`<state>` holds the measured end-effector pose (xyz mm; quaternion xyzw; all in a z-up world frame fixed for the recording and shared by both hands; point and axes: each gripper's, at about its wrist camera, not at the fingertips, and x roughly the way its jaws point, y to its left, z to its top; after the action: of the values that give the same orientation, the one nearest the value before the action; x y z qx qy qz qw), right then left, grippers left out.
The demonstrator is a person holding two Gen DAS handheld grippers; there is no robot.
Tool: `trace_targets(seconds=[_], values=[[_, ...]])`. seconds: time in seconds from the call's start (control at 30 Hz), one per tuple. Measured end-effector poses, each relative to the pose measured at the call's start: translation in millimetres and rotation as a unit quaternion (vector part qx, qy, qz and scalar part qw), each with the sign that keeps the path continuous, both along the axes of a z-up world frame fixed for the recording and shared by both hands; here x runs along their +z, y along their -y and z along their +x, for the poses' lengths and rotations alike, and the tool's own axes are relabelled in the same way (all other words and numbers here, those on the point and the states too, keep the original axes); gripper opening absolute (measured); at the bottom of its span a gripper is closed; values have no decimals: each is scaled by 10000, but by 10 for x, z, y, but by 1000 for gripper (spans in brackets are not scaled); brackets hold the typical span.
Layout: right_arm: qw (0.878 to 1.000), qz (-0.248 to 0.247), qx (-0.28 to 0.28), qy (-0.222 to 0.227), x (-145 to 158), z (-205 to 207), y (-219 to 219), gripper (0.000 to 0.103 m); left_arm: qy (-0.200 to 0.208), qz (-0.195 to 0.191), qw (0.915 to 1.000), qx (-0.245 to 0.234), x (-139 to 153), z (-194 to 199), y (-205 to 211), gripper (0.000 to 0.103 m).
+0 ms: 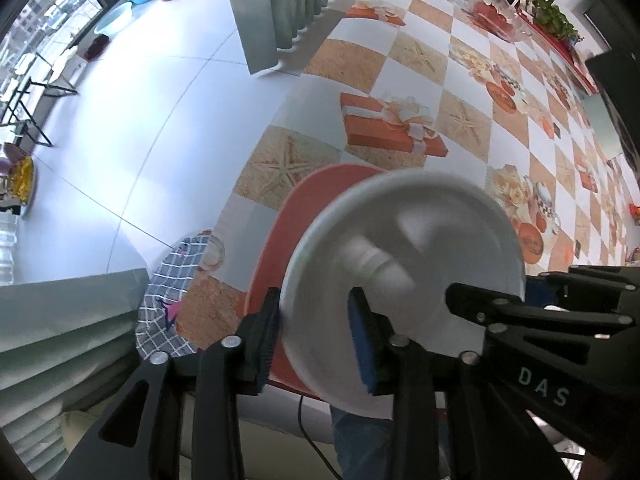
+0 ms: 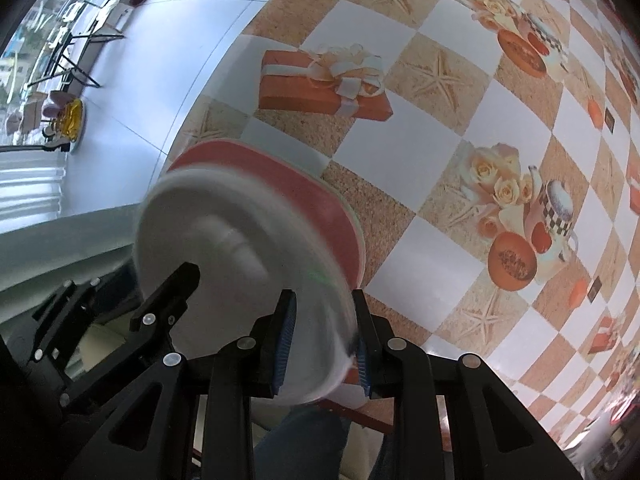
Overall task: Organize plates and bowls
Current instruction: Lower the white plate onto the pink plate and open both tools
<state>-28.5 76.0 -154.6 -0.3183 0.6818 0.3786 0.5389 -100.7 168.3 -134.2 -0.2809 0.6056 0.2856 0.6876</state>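
Observation:
A white bowl (image 1: 404, 264) is held tilted above an orange-red plate (image 1: 288, 240) that lies at the table's near edge. My left gripper (image 1: 316, 340) is shut on the bowl's left rim. My right gripper (image 2: 324, 344) is shut on the same bowl (image 2: 240, 248) at its right rim. The orange-red plate also shows in the right wrist view (image 2: 304, 196), under and behind the bowl. Each gripper's arm shows in the other's view. The bowl is motion-blurred.
The table (image 1: 460, 80) has a checkered cloth printed with gifts and starfish. A grey checked cloth (image 1: 176, 280) lies at its near left corner. A glass dish (image 1: 492, 12) with red things stands far back. Pale chair backs (image 1: 276, 8) flank the table's left side.

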Motion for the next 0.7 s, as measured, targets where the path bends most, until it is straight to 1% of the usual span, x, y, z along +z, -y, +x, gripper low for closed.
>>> trace_targets(seconds=[0.03, 0.07, 0.1, 0.13, 0.17, 0.2, 0.23, 0.3, 0.37, 0.4, 0.43, 0.5, 0.6, 0.7], values=[[10000, -2, -6, 13, 2, 5, 3, 29, -31, 57, 10000, 16, 5, -8, -9, 55], [10000, 4, -28, 18, 9, 20, 17, 29, -63, 130, 9999, 43, 12, -20, -23, 60], [10000, 12, -40, 19, 18, 36, 25, 29, -88, 189, 9998, 63, 20, -35, -34, 69], [10000, 20, -47, 28, 27, 46, 35, 34, -93, 246, 9996, 82, 30, -49, -45, 74], [9999, 32, -48, 96, 54, 74, 50, 40, -67, 343, 9993, 105, 54, -66, -47, 74], [9998, 74, -48, 177, 91, 109, 66, 54, -67, 441, 9989, 120, 72, -78, -46, 75], [9997, 125, -52, 204, 119, 128, 77, 62, -63, 539, 9984, 133, 95, -94, -49, 76], [9996, 200, -65, 194, 172, 163, 101, 66, 42, 571, 9982, 177, 131, -126, -52, 81], [9994, 240, -77, 236, 224, 196, 126, 76, 89, 581, 9981, 186, 168, -147, -43, 81], [9993, 263, -80, 255, 244, 214, 134, 85, 69, 584, 9981, 186, 179, -149, -40, 82], [9991, 317, -84, 268, 280, 231, 156, 90, 59, 577, 9982, 183, 194, -148, -46, 83], [9990, 344, -86, 263, 306, 256, 188, 93, 71, 526, 9984, 169, 219, -134, -40, 87], [9989, 369, -53, 292, 359, 261, 243, 93, 178, 464, 9987, 132, 275, -145, 4, 88], [9986, 415, -26, 323, 452, 253, 312, 93, 346, 515, 9980, 100, 380, -153, 52, 88]])
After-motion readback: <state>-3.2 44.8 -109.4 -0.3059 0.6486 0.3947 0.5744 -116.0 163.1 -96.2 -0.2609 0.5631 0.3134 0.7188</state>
